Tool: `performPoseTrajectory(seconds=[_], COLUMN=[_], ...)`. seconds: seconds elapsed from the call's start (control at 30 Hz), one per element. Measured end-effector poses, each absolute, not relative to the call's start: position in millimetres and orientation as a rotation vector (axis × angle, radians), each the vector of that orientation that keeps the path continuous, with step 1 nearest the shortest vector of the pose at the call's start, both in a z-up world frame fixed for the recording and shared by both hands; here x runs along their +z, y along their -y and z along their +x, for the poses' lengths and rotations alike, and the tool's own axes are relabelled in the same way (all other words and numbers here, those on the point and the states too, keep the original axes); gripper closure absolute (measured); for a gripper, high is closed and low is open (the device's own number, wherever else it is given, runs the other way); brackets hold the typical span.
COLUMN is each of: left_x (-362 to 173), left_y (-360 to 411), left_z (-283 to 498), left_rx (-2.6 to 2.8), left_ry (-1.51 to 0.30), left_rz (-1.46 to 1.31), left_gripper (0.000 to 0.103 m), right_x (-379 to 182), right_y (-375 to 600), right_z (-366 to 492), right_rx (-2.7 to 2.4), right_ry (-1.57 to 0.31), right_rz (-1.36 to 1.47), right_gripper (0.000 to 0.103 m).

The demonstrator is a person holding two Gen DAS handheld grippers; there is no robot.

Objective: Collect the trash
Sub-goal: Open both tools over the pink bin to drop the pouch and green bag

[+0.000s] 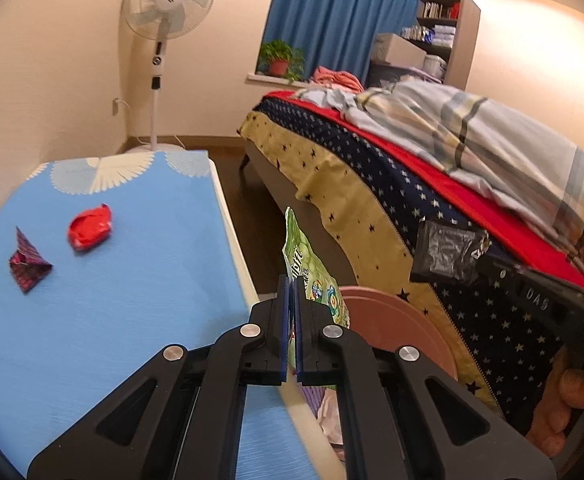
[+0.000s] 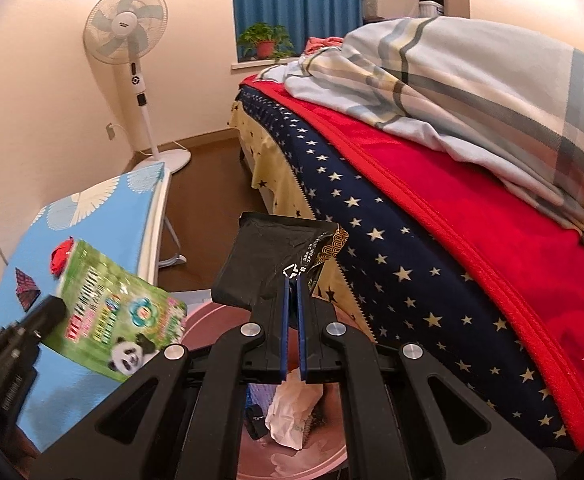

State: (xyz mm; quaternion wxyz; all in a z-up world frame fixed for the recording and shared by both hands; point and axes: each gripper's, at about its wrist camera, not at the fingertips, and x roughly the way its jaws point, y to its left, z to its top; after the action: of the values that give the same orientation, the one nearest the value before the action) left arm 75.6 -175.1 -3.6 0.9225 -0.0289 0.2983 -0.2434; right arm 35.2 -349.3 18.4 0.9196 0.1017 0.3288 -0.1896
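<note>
Glossy wrappers, soft bedding
Shiny crinkled green snack bag; glossy black foil wrapper; plush red blanket; smooth pink plastic bin.

The left gripper points forward and downward, its jaws clamped on a green printed plastic wrapper. The right gripper slants down likewise, jaws pinching a black crinkled foil packet. A bare hand grips the right gripper's handle.

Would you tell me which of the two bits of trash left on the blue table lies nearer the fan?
The red crumpled wrapper lies nearer the fan; the dark purple folded wrapper sits closer to the camera and further left on the blue table.
</note>
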Motion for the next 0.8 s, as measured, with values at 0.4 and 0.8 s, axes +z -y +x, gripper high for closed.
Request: performPoseTrajectory(seconds=[0.4,0.8], left_x=[-34.8,-48.4], left_y=[205.7,213.0], left_z=[77.1,77.6], left_rx=[-0.536,-0.563], left_ry=[-0.691,-0.744], left_rz=[0.005,0.011], left_gripper=[0.101,0.078], right_x=[7.0,7.2], right_y=[353.9,358.7], right_z=[39.9,38.7], right_rx=[-0.438,-0.455], right_ry=[-0.735,-0.734], right_rz=[0.191,0.208], right_gripper=[0.099,0.095])
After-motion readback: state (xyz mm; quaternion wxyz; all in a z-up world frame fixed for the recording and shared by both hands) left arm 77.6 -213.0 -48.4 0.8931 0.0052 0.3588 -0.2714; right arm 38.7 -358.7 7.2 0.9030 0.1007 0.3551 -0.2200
